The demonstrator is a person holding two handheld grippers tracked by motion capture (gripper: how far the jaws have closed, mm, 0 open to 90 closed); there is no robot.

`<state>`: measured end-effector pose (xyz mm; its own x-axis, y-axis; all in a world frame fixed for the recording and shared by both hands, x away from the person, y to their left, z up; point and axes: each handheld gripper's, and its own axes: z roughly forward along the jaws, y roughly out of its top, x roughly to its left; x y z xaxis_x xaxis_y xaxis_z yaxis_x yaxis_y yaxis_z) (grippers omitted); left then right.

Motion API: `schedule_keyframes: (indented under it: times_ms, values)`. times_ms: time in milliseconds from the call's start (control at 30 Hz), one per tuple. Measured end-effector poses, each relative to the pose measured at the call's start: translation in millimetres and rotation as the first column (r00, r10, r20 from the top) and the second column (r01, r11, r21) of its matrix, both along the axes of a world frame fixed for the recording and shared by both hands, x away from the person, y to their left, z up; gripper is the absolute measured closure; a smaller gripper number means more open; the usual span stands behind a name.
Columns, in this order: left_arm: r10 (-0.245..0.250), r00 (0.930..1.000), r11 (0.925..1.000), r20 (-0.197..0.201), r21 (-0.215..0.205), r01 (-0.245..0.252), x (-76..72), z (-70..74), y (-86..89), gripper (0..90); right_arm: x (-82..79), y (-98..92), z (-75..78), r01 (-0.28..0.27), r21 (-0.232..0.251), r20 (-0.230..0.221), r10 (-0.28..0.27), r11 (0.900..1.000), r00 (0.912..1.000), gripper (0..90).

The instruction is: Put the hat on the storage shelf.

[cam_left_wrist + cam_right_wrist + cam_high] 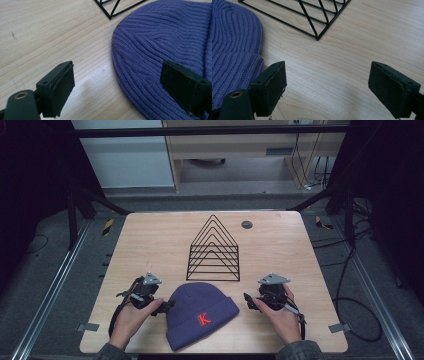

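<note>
A purple knitted beanie (200, 314) with a red letter K lies flat near the table's front edge. My left gripper (167, 306) sits at the hat's left rim, open; in the left gripper view (117, 85) its jaws straddle the beanie (160, 42) edge, one over bare wood, one over the knit. My right gripper (248, 301) is just right of the hat, open, its jaws over bare wood (327, 85) with the beanie (232, 50) beside its left jaw. Neither gripper holds anything.
A black wire rack (214, 251) with pointed arches stands behind the hat at the table's middle; its base shows as a wire rack (312, 15) corner in the right gripper view. A small dark disc (247, 224) lies at the back right. The wooden table (150, 245) has rounded edges.
</note>
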<state>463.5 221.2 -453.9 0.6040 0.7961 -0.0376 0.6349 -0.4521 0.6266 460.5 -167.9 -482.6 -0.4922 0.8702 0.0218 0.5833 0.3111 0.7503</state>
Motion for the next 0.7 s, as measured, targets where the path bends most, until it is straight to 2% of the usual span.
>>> schedule_keyframes:
  times_ms: [100, 167, 233, 333, 467, 633, 700]
  values:
    - [-0.006, 1.0000, 1.0000, -0.006, -0.005, 0.006, 4.0, 2.8, -3.5, 16.4, 0.6, 0.8, -0.6, 0.001, -0.005, -0.007, -0.002, 1.000, 1.0000, 15.4]
    - [-0.032, 0.9995, 0.9994, 0.006, 0.009, 0.032, 7.2, 7.3, -7.2, 20.9, 0.9, 1.1, -1.1, -0.002, -0.008, -0.008, 0.002, 1.000, 1.0000, 15.4]
    - [-0.030, 0.9995, 0.9994, 0.003, 0.018, 0.030, 10.4, 9.5, -12.6, 22.2, 1.0, 1.6, -1.4, -0.009, -0.011, -0.005, 0.009, 1.000, 1.0000, 15.3]
    - [-0.045, 0.9987, 0.9967, -0.026, 0.067, 0.047, 13.3, 7.7, -24.0, 23.2, -0.2, 2.3, -0.9, -0.012, -0.009, -0.007, 0.012, 1.000, 0.9999, 15.3]
    - [-0.079, 0.9930, 0.9863, -0.089, 0.138, 0.091, 23.8, 7.5, -41.6, 25.3, -0.5, 1.8, -0.9, -0.009, -0.004, -0.008, 0.009, 1.000, 0.9999, 15.3]
    - [-0.083, 0.9896, 0.9803, -0.118, 0.169, 0.102, 33.1, 6.2, -45.8, 29.3, -0.4, 2.2, -0.7, -0.017, -0.003, -0.009, 0.017, 1.000, 0.9998, 15.1]
    - [-0.078, 0.9872, 0.9816, -0.139, 0.163, 0.100, 35.6, 2.9, -44.0, 31.1, -0.2, 2.6, -0.6, -0.020, -0.001, -0.010, 0.020, 1.000, 0.9998, 15.1]
